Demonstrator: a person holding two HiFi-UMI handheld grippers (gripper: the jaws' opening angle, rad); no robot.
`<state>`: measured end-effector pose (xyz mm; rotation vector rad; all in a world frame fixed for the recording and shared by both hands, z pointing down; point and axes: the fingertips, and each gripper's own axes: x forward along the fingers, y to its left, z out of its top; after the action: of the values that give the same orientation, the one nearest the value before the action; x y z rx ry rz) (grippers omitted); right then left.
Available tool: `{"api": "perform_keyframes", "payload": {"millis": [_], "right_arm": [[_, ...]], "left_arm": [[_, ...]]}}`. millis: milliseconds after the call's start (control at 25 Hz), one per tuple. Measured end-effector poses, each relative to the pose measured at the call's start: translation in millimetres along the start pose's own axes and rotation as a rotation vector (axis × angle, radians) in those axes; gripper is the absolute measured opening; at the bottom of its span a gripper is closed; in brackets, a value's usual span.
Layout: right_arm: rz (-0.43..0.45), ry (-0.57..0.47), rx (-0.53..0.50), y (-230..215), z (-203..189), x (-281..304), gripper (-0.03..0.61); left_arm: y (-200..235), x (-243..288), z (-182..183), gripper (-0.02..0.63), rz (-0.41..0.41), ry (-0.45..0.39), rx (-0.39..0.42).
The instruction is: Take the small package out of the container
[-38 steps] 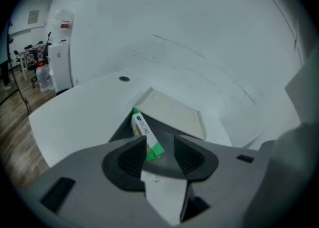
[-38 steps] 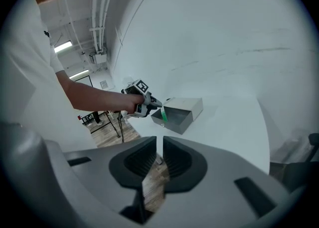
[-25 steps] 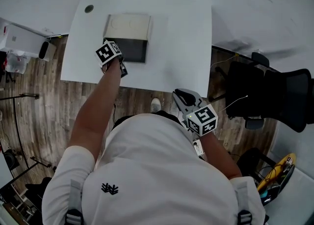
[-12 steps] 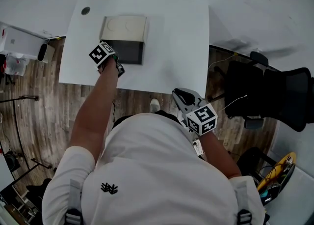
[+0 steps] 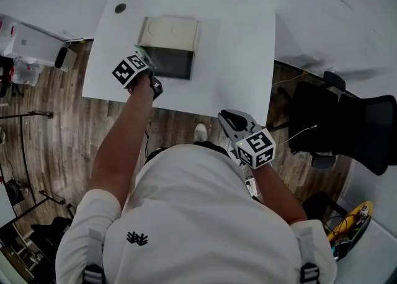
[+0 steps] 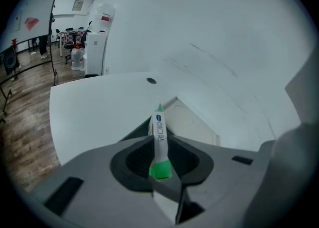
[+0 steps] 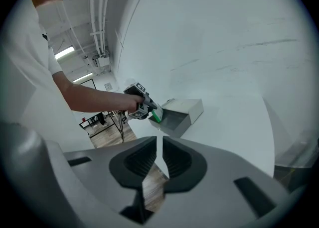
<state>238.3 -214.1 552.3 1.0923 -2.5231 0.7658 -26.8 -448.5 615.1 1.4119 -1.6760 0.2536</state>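
Pinches the small package [image 6: 159,133] upright between the closing jaws of the left gripper [image 6: 160,155], pads already on it, green end low between them and white printed end pointing up. Holds it at the near left corner of the open container [image 5: 169,30], which rests on the white surface [image 5: 236,47]; cannot tell whether clear of the rim. Hangs the right gripper [image 5: 231,121] off the surface's near edge, over the wooden floor [image 5: 49,134], jaws drawn together on nothing, well apart from the container.

small package [image 6: 159,142], blue print (too blurred to read)
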Motion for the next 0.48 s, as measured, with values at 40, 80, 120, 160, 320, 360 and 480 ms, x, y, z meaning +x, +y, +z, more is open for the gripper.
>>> {"api": "perform_keyframes", "payload": {"millis": [40, 80, 120, 160, 320, 360, 480], "right_arm": [[0.006, 0.001, -0.004, 3, 1, 3, 0.039], [0.012, 0.003, -0.009, 5, 2, 6, 0.040], [0.017, 0.005, -0.014, 8, 3, 9, 0.038], [0.022, 0.008, -0.018, 11, 3, 11, 0.038], [0.051, 0.017, -0.040, 30, 6, 25, 0.038], [0.057, 0.018, -0.046, 35, 8, 28, 0.038], [0.069, 0.024, -0.066, 48, 11, 37, 0.038]], "left_arm": [[-1, -4, 2, 0.087, -0.017, -0.007, -0.007], [-2, -8, 5, 0.087, -0.034, -0.013, -0.014], [-3, -12, 6, 0.087, -0.052, -0.019, -0.021], [-4, -17, 8, 0.087, -0.071, -0.023, -0.027], [-3, -36, 14, 0.087, -0.152, -0.033, -0.035], [-2, -42, 16, 0.087, -0.172, -0.036, -0.033], [-1, -59, 22, 0.087, -0.241, -0.049, -0.022]]}}
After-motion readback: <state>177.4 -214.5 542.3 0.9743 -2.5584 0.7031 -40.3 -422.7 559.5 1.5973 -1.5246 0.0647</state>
